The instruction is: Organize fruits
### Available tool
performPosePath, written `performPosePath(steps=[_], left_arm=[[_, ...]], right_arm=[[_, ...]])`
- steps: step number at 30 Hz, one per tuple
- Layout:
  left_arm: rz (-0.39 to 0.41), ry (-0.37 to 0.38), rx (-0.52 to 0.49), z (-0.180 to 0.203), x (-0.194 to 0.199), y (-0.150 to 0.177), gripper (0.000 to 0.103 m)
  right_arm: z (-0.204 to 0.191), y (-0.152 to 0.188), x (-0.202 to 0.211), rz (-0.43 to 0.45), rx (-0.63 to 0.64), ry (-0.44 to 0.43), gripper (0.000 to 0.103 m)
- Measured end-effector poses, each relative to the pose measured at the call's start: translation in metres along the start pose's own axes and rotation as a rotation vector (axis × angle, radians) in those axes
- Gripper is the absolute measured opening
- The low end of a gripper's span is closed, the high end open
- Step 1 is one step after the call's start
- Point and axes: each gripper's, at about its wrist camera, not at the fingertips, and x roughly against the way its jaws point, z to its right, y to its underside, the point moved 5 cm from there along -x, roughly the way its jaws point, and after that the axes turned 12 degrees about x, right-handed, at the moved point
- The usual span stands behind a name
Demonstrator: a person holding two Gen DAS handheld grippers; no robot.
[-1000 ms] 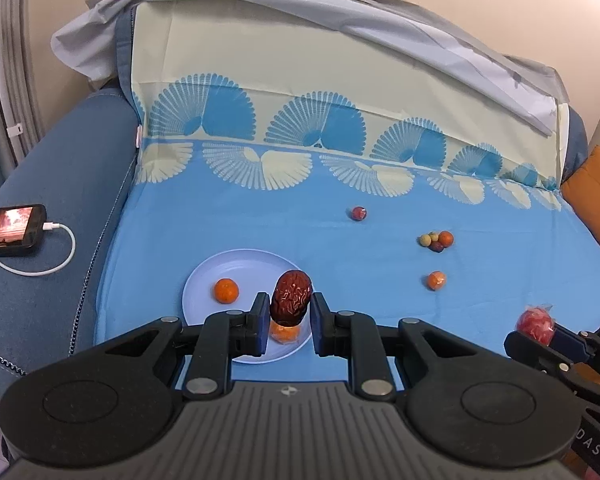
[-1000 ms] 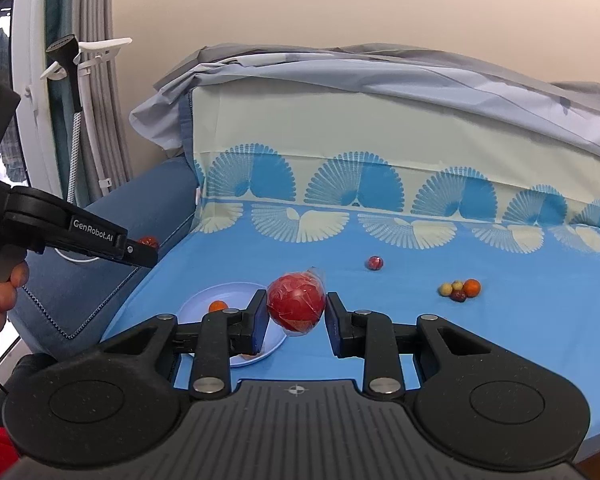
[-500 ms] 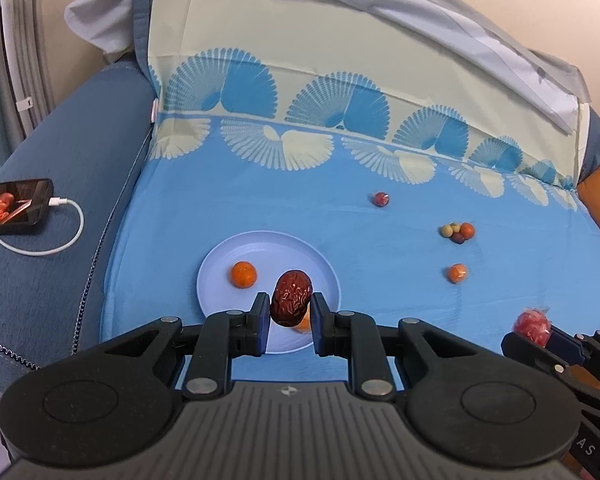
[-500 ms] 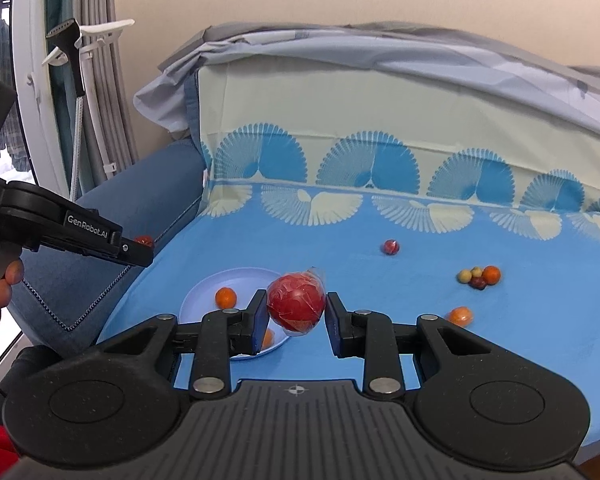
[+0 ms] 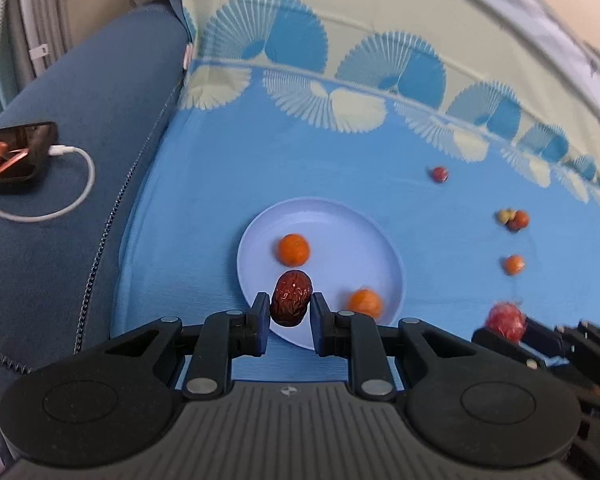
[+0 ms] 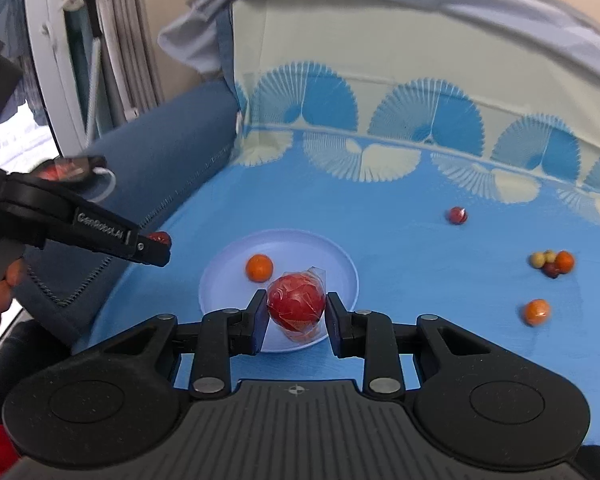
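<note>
My left gripper (image 5: 290, 305) is shut on a wrinkled dark red date (image 5: 291, 297) and holds it over the near rim of a pale blue plate (image 5: 340, 224). Two small oranges (image 5: 293, 248) lie on the plate. My right gripper (image 6: 296, 307) is shut on a plastic-wrapped red fruit (image 6: 296, 299) above the plate's (image 6: 300, 244) near edge; one orange (image 6: 259, 267) shows on it. The left gripper (image 6: 156, 246) with the date shows at the left of the right wrist view. The right gripper's red fruit (image 5: 505, 319) shows at the lower right of the left wrist view.
On the blue sheet lie a small red fruit (image 5: 439, 174), a cluster of small fruits (image 5: 513, 219) and a lone orange (image 5: 513, 264). A phone (image 5: 12, 156) on a white cable lies on the blue sofa arm at left. A patterned backrest rises behind.
Both grippers have moved forward and tilted down toward the plate, still holding their fruits. The plate now sits closer and larger in both views.
</note>
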Motion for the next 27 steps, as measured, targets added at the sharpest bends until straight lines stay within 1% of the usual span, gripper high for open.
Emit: performPosePath(steps=[5, 8, 12, 16, 18, 21, 22, 23, 24, 25, 26, 27], left_arm=[[-0.054, -0.008, -0.029, -0.001, -0.038, -0.008, 0.023], [-0.073, -0.022, -0.038, 0.000, -0.061, -0.011, 0.023], [-0.108, -0.039, -0.038, 0.001, -0.088, -0.014, 0.023], [-0.136, -0.065, -0.056, -0.002, -0.113, -0.017, 0.023], [-0.140, -0.078, -0.070, -0.002, -0.123, -0.019, 0.023], [-0.124, -0.108, -0.087, -0.002, -0.134, -0.022, 0.023], [-0.116, -0.115, -0.089, -0.002, -0.136, -0.023, 0.027], [-0.113, -0.117, -0.090, -0.002, -0.138, -0.024, 0.037], [-0.118, -0.115, -0.091, -0.001, -0.140, -0.026, 0.074], [-0.128, -0.108, -0.093, -0.001, -0.140, -0.028, 0.102], [-0.125, -0.100, -0.095, 0.000, -0.138, -0.031, 0.102], [-0.101, -0.090, -0.095, 0.000, -0.132, -0.034, 0.103]], right_arm=[[0.007, -0.001, -0.049, -0.067, 0.000, -0.002, 0.032], [0.007, 0.000, -0.076, -0.112, 0.017, -0.032, 0.032], [0.009, 0.003, -0.103, -0.157, 0.030, -0.035, 0.032], [0.016, 0.000, -0.127, -0.177, 0.029, -0.030, 0.032], [0.018, -0.001, -0.138, -0.184, 0.046, -0.033, 0.032], [0.018, -0.001, -0.153, -0.197, 0.070, -0.037, 0.033], [0.018, -0.001, -0.158, -0.203, 0.076, -0.042, 0.036], [0.019, -0.002, -0.162, -0.207, 0.078, -0.050, 0.042], [0.020, -0.004, -0.164, -0.207, 0.078, -0.048, 0.054], [0.022, -0.007, -0.163, -0.196, 0.073, -0.037, 0.061], [0.023, -0.010, -0.161, -0.187, 0.070, -0.031, 0.064], [0.025, -0.013, -0.156, -0.178, 0.066, -0.028, 0.072]])
